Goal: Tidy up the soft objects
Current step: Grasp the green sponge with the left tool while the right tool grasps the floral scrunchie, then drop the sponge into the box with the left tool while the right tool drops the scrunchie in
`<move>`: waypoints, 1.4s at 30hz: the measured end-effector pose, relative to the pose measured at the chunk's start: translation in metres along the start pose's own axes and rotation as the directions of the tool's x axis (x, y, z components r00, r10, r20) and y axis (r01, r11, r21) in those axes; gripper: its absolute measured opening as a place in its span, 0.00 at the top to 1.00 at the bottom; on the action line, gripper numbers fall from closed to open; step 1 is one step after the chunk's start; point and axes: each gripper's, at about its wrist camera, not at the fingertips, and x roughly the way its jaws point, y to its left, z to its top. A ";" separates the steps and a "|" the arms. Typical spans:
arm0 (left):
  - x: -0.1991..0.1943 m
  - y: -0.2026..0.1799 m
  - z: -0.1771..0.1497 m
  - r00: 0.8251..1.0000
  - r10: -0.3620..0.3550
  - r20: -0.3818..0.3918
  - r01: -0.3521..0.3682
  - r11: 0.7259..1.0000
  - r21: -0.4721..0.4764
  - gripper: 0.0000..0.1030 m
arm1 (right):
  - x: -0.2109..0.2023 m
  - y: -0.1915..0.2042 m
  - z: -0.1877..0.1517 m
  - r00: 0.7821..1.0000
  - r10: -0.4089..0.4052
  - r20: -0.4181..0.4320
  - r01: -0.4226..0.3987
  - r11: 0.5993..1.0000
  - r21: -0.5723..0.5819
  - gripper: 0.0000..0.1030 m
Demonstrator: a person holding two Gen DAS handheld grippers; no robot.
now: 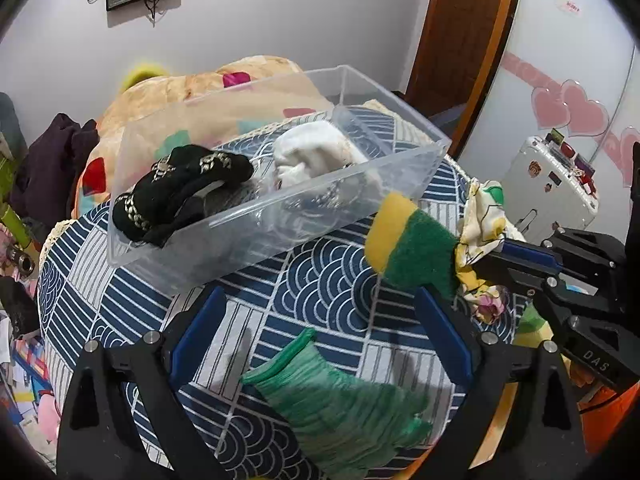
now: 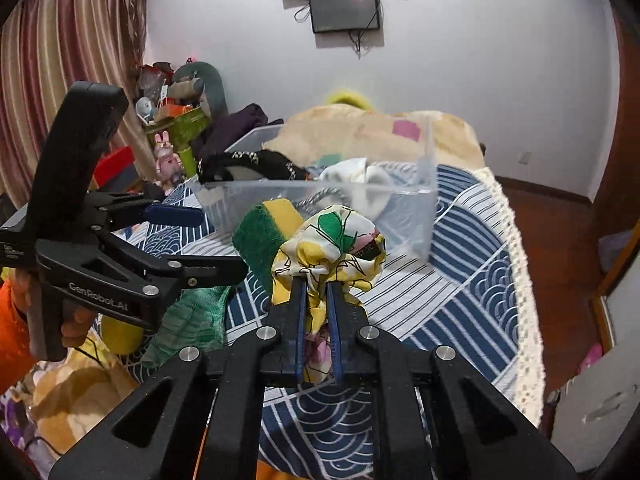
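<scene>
A clear plastic bin [image 1: 360, 196] [image 2: 430, 168] stands on the round table and holds a black patterned sock [image 1: 180, 188] [image 2: 256, 162] and a white sock [image 1: 320, 152] [image 2: 360, 180]. My right gripper [image 2: 318, 284] [image 1: 492, 256] is shut on a floral yellow cloth [image 2: 332, 244] [image 1: 480, 216], held above the table near the bin's front. My left gripper [image 1: 320, 304] [image 2: 216, 236] is open and empty over the table. A yellow-green sponge [image 1: 408, 248] [image 2: 268, 228] lies between the grippers. A green cloth [image 1: 344, 404] [image 2: 192, 320] lies under the left gripper.
The table has a blue and white patterned cover [image 1: 320, 280] [image 2: 460, 280] with a lace edge. A patterned blanket [image 1: 180, 92] [image 2: 360, 128] lies behind the bin. A white suitcase [image 1: 552, 184] stands to the right. Clutter lies on the floor at left.
</scene>
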 end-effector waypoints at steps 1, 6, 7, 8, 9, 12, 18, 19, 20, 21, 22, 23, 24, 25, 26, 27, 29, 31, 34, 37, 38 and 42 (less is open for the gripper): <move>-0.002 -0.001 0.000 1.000 -0.002 0.008 0.002 1.000 -0.002 0.06 | -0.001 0.000 0.000 1.000 0.003 0.002 -0.003 1.000 -0.001 0.91; -0.013 0.004 -0.001 0.999 -0.005 0.050 0.007 0.999 -0.031 0.08 | 0.009 0.005 0.000 0.999 0.025 -0.021 -0.025 1.000 -0.011 0.91; -0.012 0.006 -0.001 0.999 0.004 0.047 -0.002 0.999 -0.034 0.15 | 0.011 0.007 -0.001 0.999 0.030 -0.025 -0.030 0.999 -0.014 0.91; -0.010 0.008 0.000 0.999 0.021 0.037 -0.019 0.999 -0.035 0.23 | 0.014 0.010 -0.002 0.999 0.031 -0.029 -0.031 0.999 -0.019 0.91; -0.010 0.010 0.000 0.999 0.024 0.030 -0.023 0.999 -0.038 0.24 | 0.016 0.012 -0.001 0.999 0.030 -0.029 -0.031 0.999 -0.023 0.91; -0.016 0.022 -0.001 0.999 0.018 0.043 -0.015 0.997 -0.076 0.25 | 0.015 0.017 0.005 1.000 0.027 -0.012 -0.027 0.999 -0.034 0.91; -0.016 0.040 -0.013 1.000 0.027 0.001 -0.027 0.996 -0.087 0.25 | 0.007 0.012 0.024 0.999 -0.001 0.047 0.002 1.000 -0.020 0.91; -0.014 0.042 -0.016 0.999 0.029 -0.014 -0.030 0.996 -0.089 0.25 | 0.006 0.010 0.025 0.999 -0.005 0.052 0.005 1.000 -0.016 0.91; -0.011 0.044 -0.019 0.999 0.029 -0.031 -0.032 0.995 -0.092 0.25 | 0.004 0.009 0.026 0.998 -0.010 0.058 0.010 1.000 -0.012 0.91; -0.010 0.046 -0.021 0.999 0.026 -0.038 -0.029 0.995 -0.096 0.25 | 0.003 0.008 0.027 0.998 -0.016 0.062 0.016 1.000 -0.009 0.91; -0.010 0.046 -0.023 0.999 0.018 -0.037 -0.021 0.995 -0.098 0.25 | 0.002 0.007 0.027 0.998 -0.021 0.064 0.021 1.000 -0.005 0.91; -0.011 0.044 -0.023 1.000 0.004 -0.031 -0.007 0.995 -0.097 0.25 | 0.001 0.006 0.027 0.998 -0.027 0.065 0.027 1.000 -0.001 0.91; -0.012 0.042 -0.023 1.000 -0.004 -0.025 0.002 0.996 -0.092 0.25 | 0.000 0.004 0.027 0.997 -0.035 0.066 0.035 0.999 0.006 0.91; -0.014 0.037 -0.020 1.000 -0.013 -0.015 0.012 0.997 -0.080 0.25 | 0.000 0.003 0.026 0.997 -0.041 0.064 0.041 0.999 0.011 0.91; -0.015 0.034 -0.018 1.000 -0.019 -0.010 0.018 0.997 -0.071 0.25 | -0.001 0.000 0.025 0.997 -0.048 0.063 0.047 0.999 0.018 0.91; -0.015 0.028 -0.015 1.000 -0.029 -0.007 0.028 0.998 -0.056 0.25 | -0.002 -0.001 0.026 0.997 -0.053 0.061 0.051 0.998 0.024 0.91; -0.012 0.013 -0.009 0.999 -0.045 -0.013 0.044 0.999 -0.022 0.24 | -0.004 -0.005 0.024 0.996 -0.065 0.060 0.062 0.997 0.036 0.91; -0.004 0.001 -0.004 0.998 -0.060 -0.034 0.061 0.998 0.006 0.24 | -0.007 -0.009 0.023 0.996 -0.073 0.059 0.070 0.996 0.047 0.91; 0.015 -0.013 0.001 0.993 -0.076 -0.087 0.079 0.997 0.028 0.24 | -0.011 -0.016 0.020 0.995 -0.080 0.057 0.076 0.995 0.068 0.91; 0.036 -0.020 0.004 0.984 -0.104 -0.142 0.111 0.993 0.043 0.27 | -0.012 -0.023 0.016 0.995 -0.085 0.050 0.081 0.993 0.080 0.91; 0.041 -0.022 0.004 0.983 -0.109 -0.150 0.117 0.992 0.044 0.31 | -0.012 -0.025 0.014 0.995 -0.085 0.047 0.081 0.993 0.084 0.91; 0.047 -0.020 0.004 0.978 -0.137 -0.159 0.144 0.989 0.036 0.49 | -0.013 -0.028 0.011 0.996 -0.085 0.039 0.082 0.993 0.085 0.91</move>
